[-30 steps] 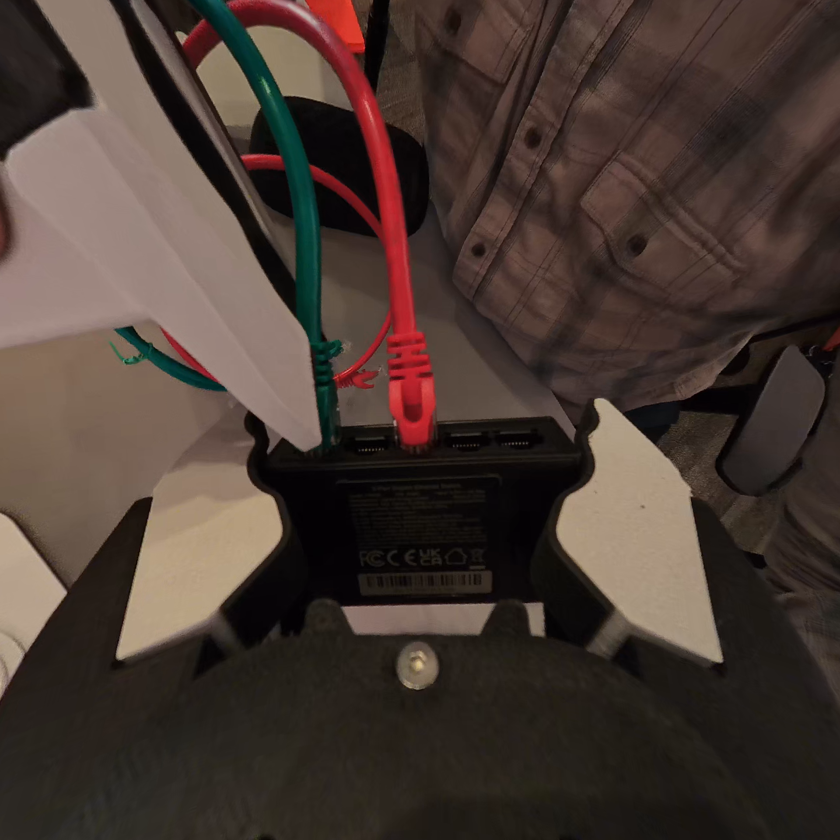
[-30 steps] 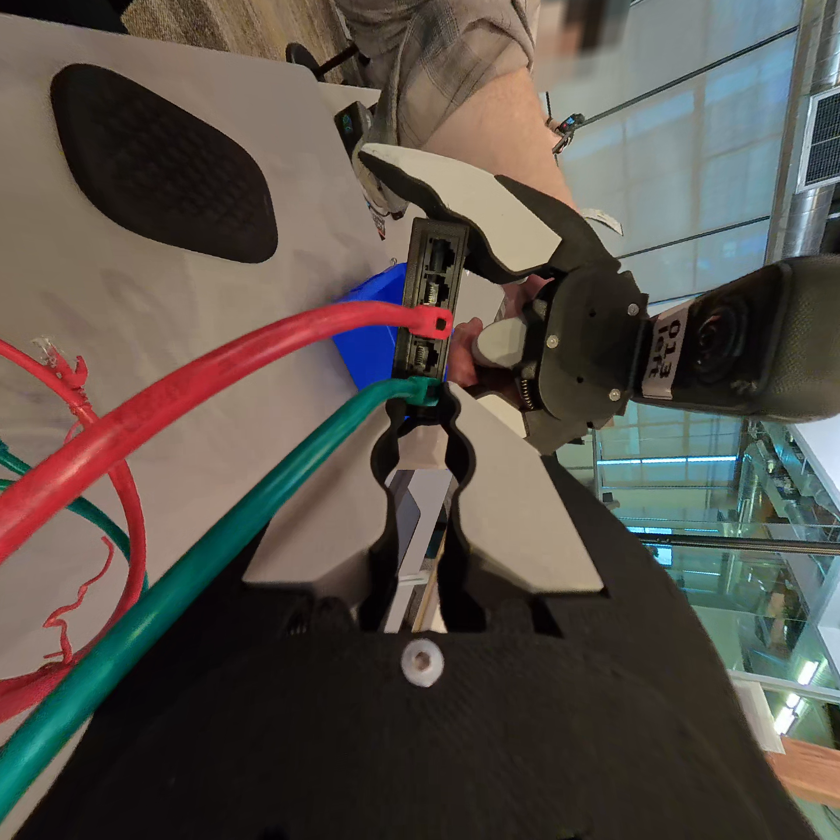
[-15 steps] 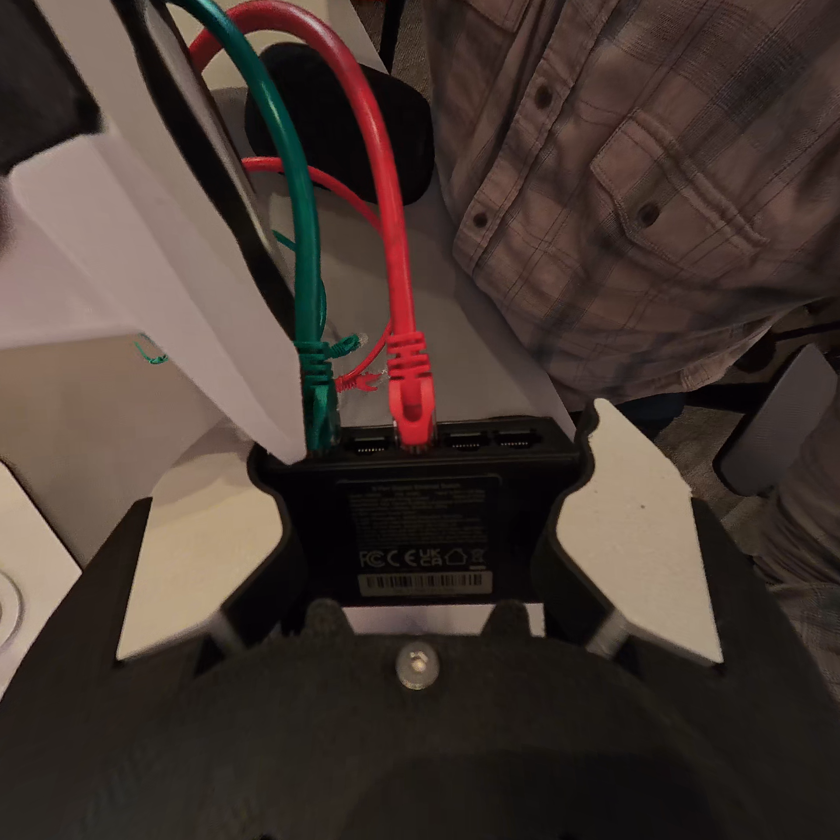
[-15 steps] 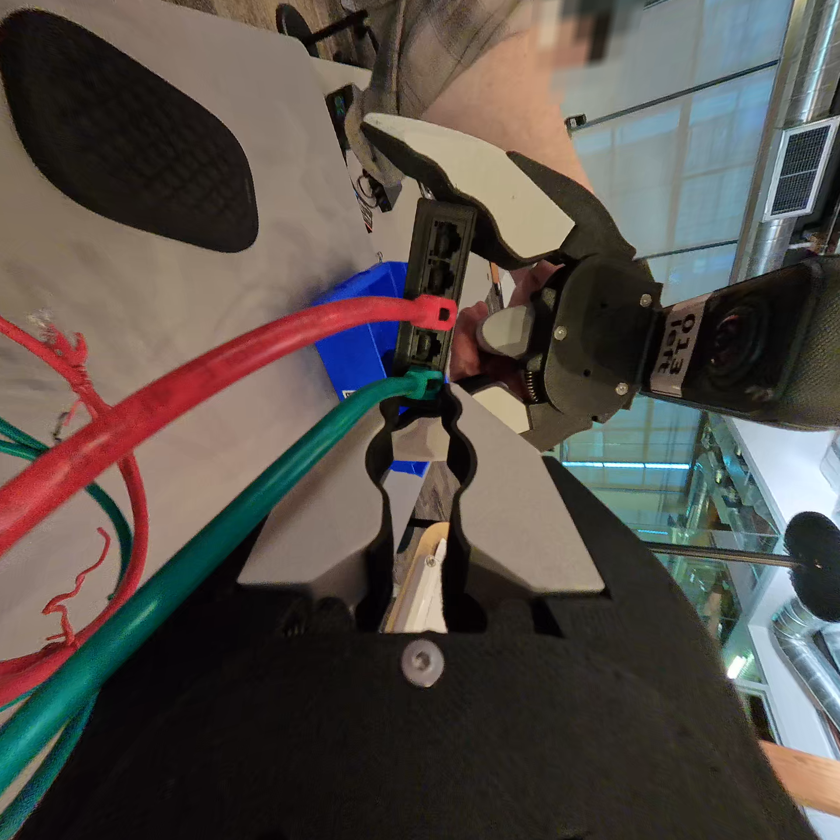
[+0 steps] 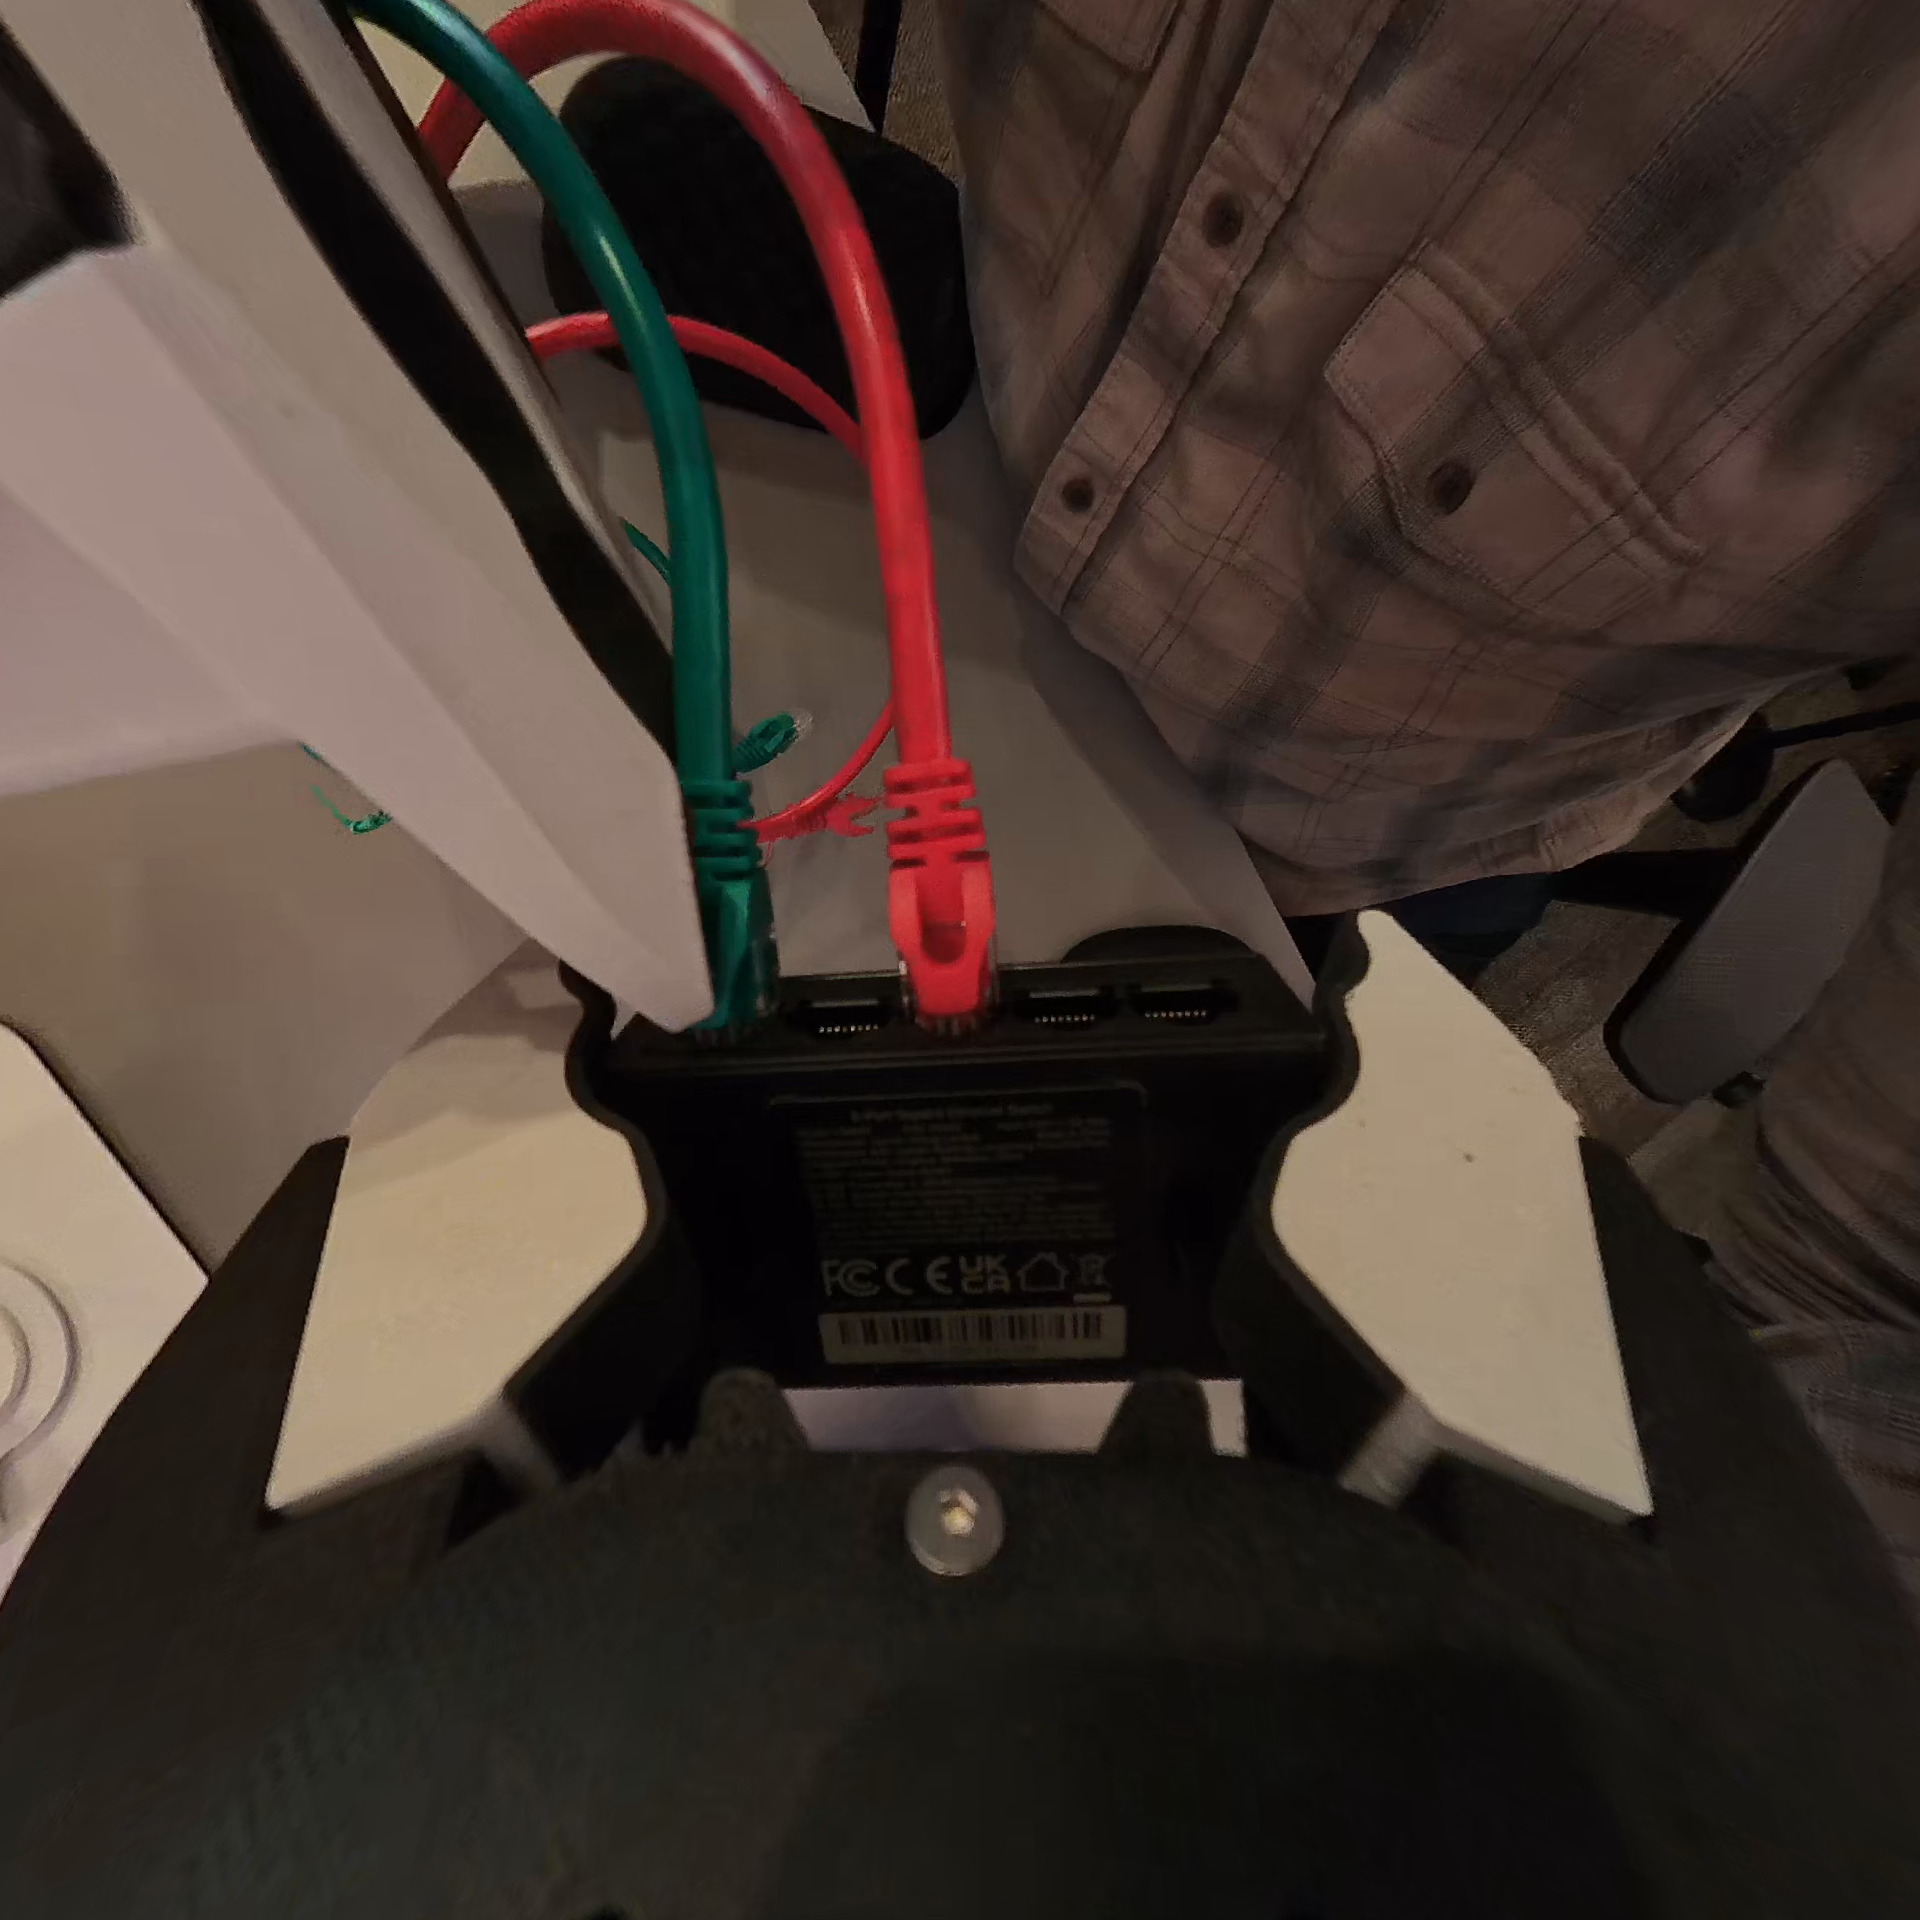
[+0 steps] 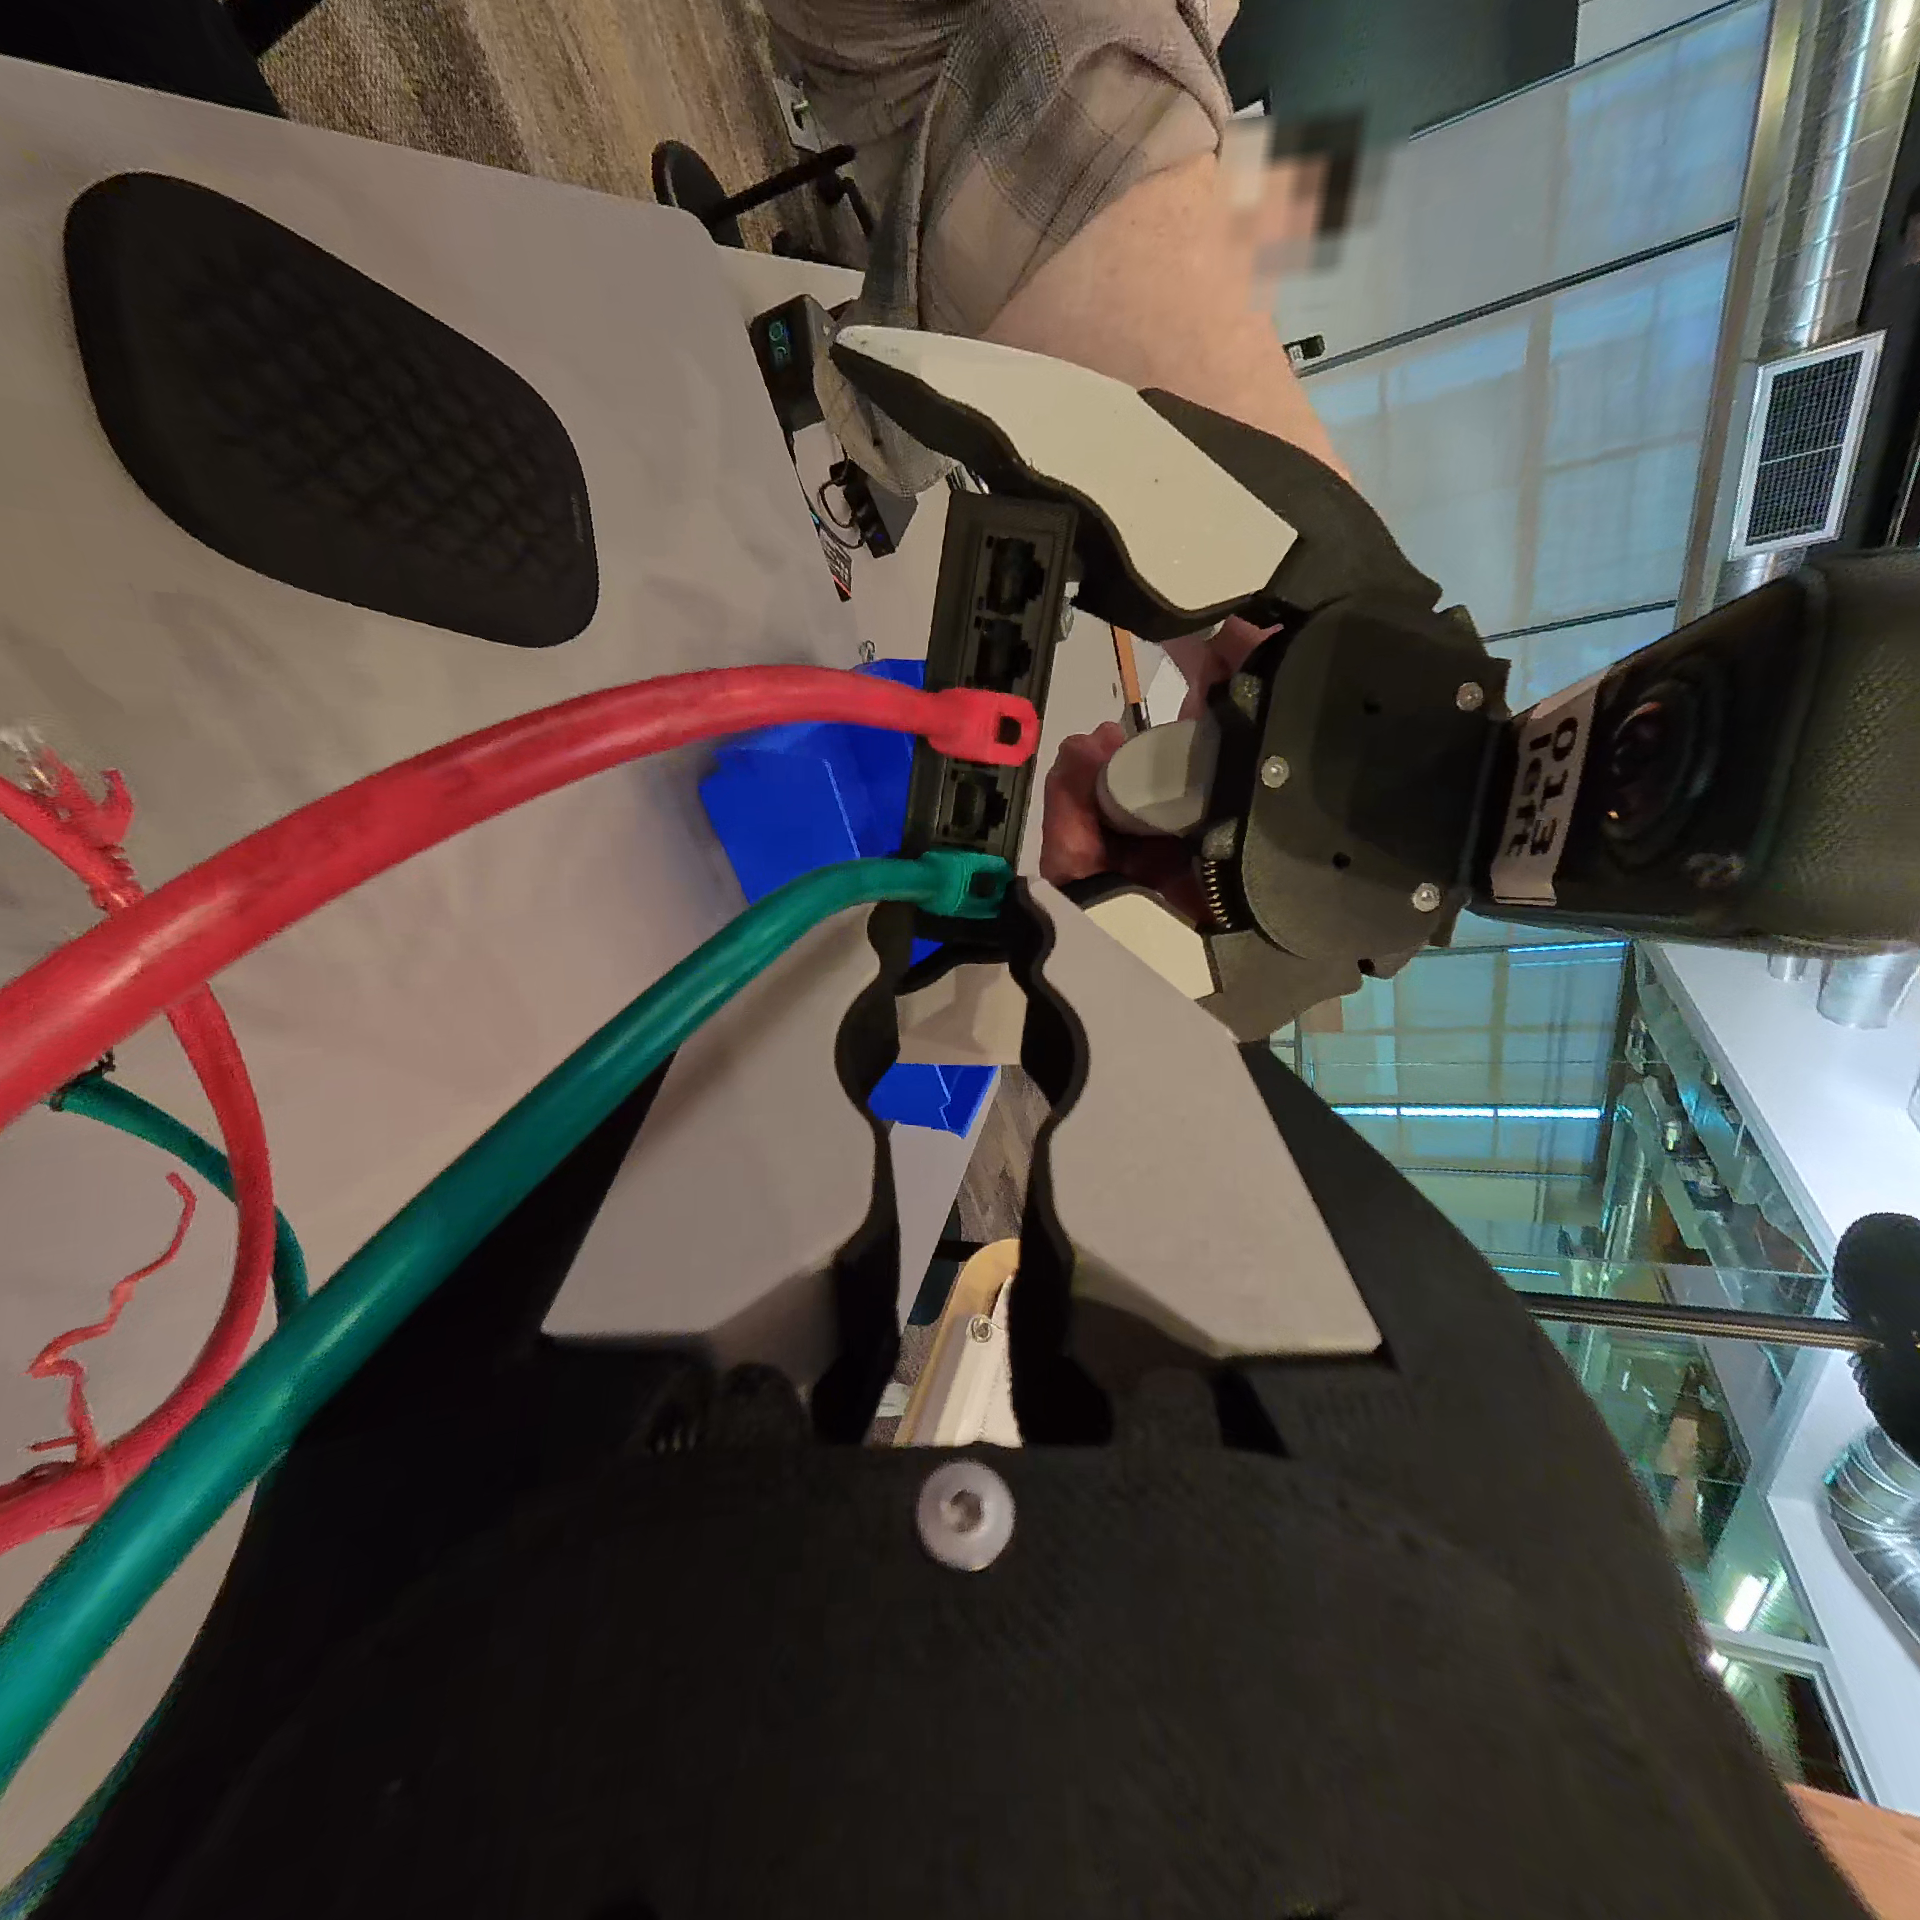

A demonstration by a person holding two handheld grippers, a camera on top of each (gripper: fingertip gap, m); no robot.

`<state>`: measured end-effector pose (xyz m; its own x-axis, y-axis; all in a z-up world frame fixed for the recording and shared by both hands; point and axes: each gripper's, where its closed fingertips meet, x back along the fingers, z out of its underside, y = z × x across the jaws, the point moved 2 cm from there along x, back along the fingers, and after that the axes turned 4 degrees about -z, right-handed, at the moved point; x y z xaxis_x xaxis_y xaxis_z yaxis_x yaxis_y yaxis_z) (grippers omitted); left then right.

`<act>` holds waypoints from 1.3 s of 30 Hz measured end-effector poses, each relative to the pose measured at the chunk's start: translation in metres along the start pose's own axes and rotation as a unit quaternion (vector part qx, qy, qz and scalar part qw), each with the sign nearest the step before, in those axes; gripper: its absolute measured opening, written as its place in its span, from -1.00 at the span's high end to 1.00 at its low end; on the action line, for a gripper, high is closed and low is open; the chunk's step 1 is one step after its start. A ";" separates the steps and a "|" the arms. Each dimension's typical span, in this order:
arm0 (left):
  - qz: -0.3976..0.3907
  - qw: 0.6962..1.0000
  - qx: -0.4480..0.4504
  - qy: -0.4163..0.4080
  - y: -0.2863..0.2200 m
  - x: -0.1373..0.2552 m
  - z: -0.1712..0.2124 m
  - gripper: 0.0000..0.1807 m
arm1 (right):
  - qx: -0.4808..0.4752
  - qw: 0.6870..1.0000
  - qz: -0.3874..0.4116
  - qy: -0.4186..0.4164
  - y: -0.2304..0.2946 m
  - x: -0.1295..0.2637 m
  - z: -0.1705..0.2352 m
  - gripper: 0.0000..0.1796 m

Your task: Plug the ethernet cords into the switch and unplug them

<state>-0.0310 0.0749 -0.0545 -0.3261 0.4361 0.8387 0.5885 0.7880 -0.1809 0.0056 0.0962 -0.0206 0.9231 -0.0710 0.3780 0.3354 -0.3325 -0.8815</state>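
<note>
The left hand-held gripper [image 5: 956,1174] clamps the small black plastic switch [image 5: 956,1174] above the white desk [image 6: 312,748]; the right hand-held gripper [image 6: 961,935], nearly pressed together, has edged the green ethernet cord's plug [image 5: 740,914] outward, so unplugging looks underway; the red ethernet cord [image 5: 940,904] stays seated.

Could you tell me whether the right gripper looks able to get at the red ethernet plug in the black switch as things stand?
Probably yes. The right gripper sits shut by the green ethernet plug, and the red ethernet plug, two ports along the black switch, stands uncovered; it must open first.
</note>
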 end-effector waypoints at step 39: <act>-0.007 1.000 -0.006 -0.005 0.002 0.006 -0.012 -0.39 | -0.005 1.000 -0.009 0.019 -0.008 0.005 0.001 0.87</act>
<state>-0.0231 0.0744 -0.0434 -0.3415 0.4295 0.8360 0.5934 0.7883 -0.1626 0.0078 0.0997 -0.0125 0.9091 -0.1011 0.4041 0.3493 -0.3435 -0.8718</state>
